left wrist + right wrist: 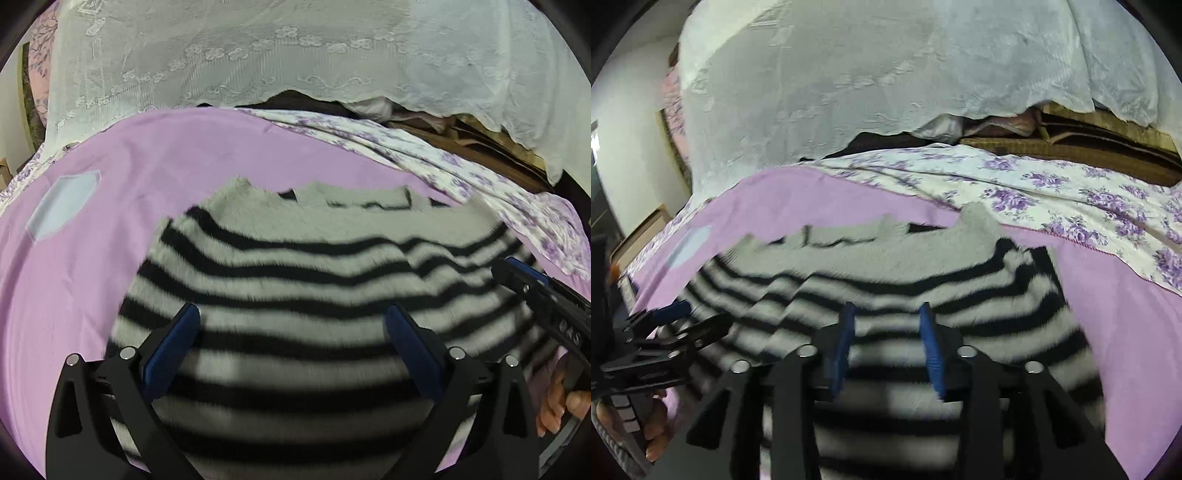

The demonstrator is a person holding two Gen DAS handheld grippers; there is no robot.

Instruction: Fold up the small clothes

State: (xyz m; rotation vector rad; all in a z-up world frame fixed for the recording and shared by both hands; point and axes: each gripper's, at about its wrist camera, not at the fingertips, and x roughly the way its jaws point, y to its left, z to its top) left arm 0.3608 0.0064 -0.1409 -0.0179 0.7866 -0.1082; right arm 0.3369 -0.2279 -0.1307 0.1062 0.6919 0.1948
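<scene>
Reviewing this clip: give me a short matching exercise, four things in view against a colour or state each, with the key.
Things:
1. sweater
2. bed sheet
3. left gripper
4. lace cover

Colour or state:
A. plain lilac
B. white, draped behind the bed
C. black and grey stripes
D. jaws wide open, nothing held

Pairs: 1-C, 2-A, 3-D, 4-B

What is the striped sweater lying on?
The striped sweater lies on a plain lilac sheet, with a floral cloth behind it. Whatever sits directly beneath the sweater is covered; neither view shows it.
</scene>
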